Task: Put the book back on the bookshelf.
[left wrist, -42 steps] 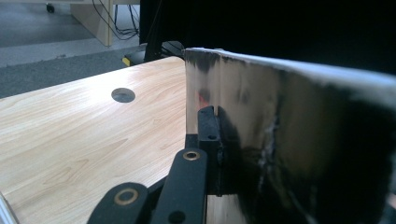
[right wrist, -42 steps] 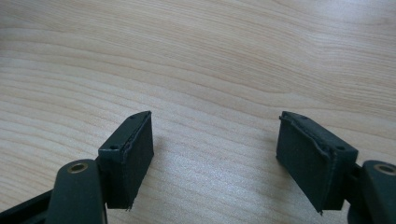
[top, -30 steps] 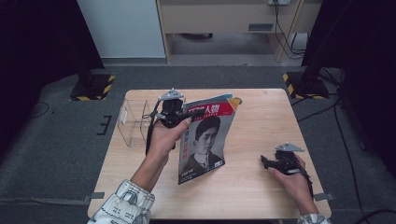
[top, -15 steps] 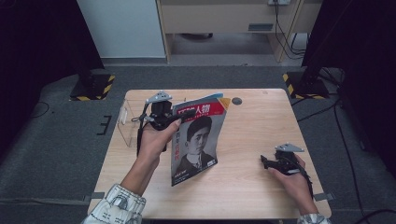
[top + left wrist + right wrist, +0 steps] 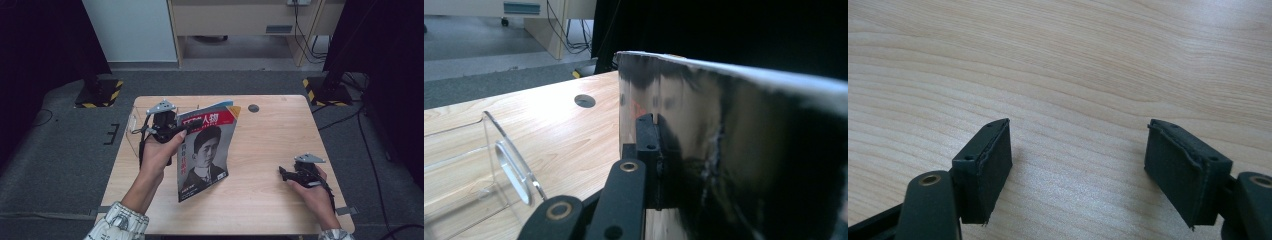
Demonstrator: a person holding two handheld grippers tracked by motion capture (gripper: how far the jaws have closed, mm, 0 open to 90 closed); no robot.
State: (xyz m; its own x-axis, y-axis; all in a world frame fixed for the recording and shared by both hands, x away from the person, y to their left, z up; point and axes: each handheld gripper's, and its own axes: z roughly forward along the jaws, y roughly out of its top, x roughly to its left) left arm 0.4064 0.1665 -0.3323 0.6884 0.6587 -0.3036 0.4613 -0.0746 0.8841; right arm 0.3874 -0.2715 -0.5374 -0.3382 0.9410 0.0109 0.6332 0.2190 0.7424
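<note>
Between my left gripper's (image 5: 186, 126) jaws sits the top edge of the magazine (image 5: 206, 150), and they are clamped on it: in the left gripper view one black pad (image 5: 647, 150) lies flat against the glossy cover (image 5: 734, 150). The magazine hangs upright and tilted over the middle of the table (image 5: 265, 150), its lower corner toward the near edge, seemingly just above the wood.

Risk one: the grip takes only a narrow strip of paper at one corner. I judge the glossy sheets could slide out or the cover could tear if I swing it quickly.

Risk two: the clear acrylic holder (image 5: 134, 131) stands just beside my left gripper at the table's left edge. Its curved wall (image 5: 511, 170) is hard to see; the drooping pages could catch the rim, fold over, or push the light holder off the edge.

My right gripper (image 5: 284, 173) rests near the right near corner with jaws parted and nothing between them (image 5: 1075, 165), well apart from the magazine, so it gives no support to the sagging lower half.
</note>
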